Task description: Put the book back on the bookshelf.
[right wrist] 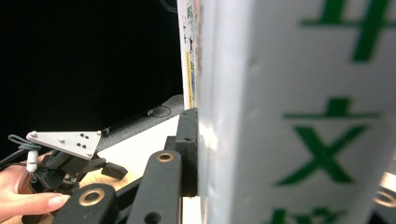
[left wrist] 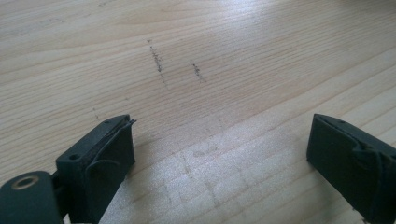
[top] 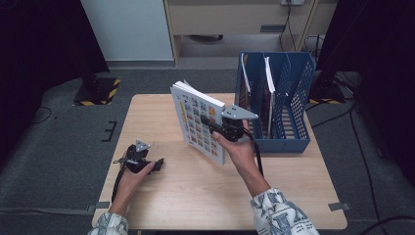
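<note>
Right gripper (top: 211, 123) clamps the book (top: 195, 122) upright at frame centre, just left of the blue rack (top: 286, 98) on the table (top: 205, 196). Keep the spine vertical and align it with an open slot before lowering. Left gripper (top: 157, 164), lower left, rests wide open and empty.

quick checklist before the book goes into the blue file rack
1. Grip: right gripper shut on the book, a finger pressed flat against its side: ok.
2. Book clear of the table, lifted and roughly upright: ok.
3. Left gripper open, nothing between its fingers, low over the table: ok.
4. Free slot in the blue file rack: rightmost compartment looks empty: ok.
5. Path from book to rack unobstructed: ok.
6. Book fits the slot: cannot tell.
</note>
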{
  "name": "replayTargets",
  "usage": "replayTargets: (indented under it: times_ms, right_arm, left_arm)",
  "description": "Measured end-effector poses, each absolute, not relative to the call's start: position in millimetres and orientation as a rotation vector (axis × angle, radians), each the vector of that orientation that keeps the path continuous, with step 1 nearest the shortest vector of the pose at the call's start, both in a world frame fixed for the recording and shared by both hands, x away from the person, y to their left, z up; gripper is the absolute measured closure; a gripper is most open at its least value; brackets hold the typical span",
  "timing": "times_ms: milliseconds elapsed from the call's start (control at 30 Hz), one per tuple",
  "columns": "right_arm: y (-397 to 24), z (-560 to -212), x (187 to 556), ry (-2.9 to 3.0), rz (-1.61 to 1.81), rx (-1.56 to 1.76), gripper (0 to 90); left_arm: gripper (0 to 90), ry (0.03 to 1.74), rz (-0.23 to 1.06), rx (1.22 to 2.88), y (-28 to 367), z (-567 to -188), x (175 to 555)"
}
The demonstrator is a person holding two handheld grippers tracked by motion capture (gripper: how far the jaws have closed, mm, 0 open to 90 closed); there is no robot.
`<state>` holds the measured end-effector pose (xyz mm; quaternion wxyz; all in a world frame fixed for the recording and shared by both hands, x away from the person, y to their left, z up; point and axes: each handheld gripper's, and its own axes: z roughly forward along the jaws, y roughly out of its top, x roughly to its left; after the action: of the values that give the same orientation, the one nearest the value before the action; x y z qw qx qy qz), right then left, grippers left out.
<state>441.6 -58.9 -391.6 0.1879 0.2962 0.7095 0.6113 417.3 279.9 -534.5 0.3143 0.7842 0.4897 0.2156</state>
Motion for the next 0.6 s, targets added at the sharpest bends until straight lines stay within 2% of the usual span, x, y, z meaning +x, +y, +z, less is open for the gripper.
replayTargets:
  times_ms: [600]
  right_arm:
    - [-82, -389, 432, 1.989, 1.712, 0.850, 73.8]
  left_arm:
    - [4.8, 1.296, 0.552, 2.047, 280, -537, 417]
